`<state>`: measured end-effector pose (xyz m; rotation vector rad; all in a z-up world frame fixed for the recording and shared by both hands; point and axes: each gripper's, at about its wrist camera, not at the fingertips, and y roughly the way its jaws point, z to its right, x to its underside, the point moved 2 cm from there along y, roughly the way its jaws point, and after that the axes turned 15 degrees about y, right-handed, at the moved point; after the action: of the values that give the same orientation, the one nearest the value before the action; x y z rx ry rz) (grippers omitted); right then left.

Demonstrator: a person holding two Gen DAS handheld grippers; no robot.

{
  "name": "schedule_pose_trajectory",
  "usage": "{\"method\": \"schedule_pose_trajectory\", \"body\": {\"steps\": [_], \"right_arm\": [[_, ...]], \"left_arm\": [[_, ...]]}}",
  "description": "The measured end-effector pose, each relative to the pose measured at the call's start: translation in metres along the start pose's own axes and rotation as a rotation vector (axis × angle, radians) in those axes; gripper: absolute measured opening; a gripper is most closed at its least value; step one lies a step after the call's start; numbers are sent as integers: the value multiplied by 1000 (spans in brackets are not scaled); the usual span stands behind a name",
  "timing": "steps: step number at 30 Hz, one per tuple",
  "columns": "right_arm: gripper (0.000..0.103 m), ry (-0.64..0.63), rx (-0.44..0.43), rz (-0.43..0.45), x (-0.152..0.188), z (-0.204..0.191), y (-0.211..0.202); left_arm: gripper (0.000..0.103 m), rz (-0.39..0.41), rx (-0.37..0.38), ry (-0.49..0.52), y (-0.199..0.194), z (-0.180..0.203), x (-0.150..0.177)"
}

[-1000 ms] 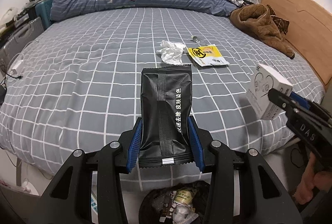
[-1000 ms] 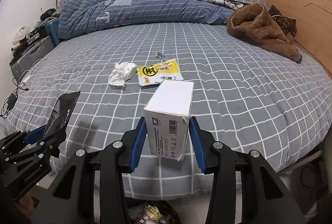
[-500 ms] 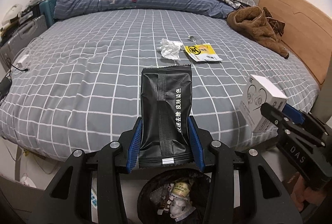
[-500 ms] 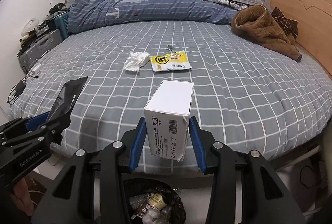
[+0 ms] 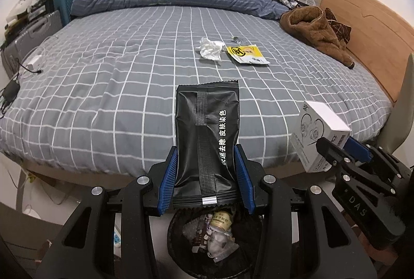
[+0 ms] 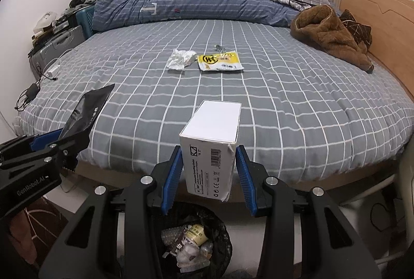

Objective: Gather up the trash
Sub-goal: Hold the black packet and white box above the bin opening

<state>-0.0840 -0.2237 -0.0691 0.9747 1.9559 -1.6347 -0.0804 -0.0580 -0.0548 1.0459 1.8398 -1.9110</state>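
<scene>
While above bin (image 5: 214,240), left gripper (image 5: 207,170) clamps pouch (image 5: 207,129), right gripper (image 6: 209,170) clamps box (image 6: 209,149).

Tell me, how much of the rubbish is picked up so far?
Some is done: the bin on the floor already holds wrappers and a cup. In hand: the left gripper clamps a black packet and the right gripper a white box, both just above the bin, not yet dropped. Left on the bed: a crumpled tissue, a yellow packet and a small scrap behind it.
</scene>
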Motion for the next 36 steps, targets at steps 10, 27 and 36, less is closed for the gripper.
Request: {"method": "schedule_pose_trajectory", "body": {"steps": [10, 27, 36], "right_arm": [[40, -21, -2, -50, 33, -6, -8], [40, -35, 17, -221, 98, -6, 0], [41, -39, 19, -320, 117, -15, 31]], "left_arm": [[42, -37, -15, 12, -8, 4, 29], [42, -136, -35, 2, -6, 0, 87], [42, -199, -49, -35, 13, -16, 111]]}}
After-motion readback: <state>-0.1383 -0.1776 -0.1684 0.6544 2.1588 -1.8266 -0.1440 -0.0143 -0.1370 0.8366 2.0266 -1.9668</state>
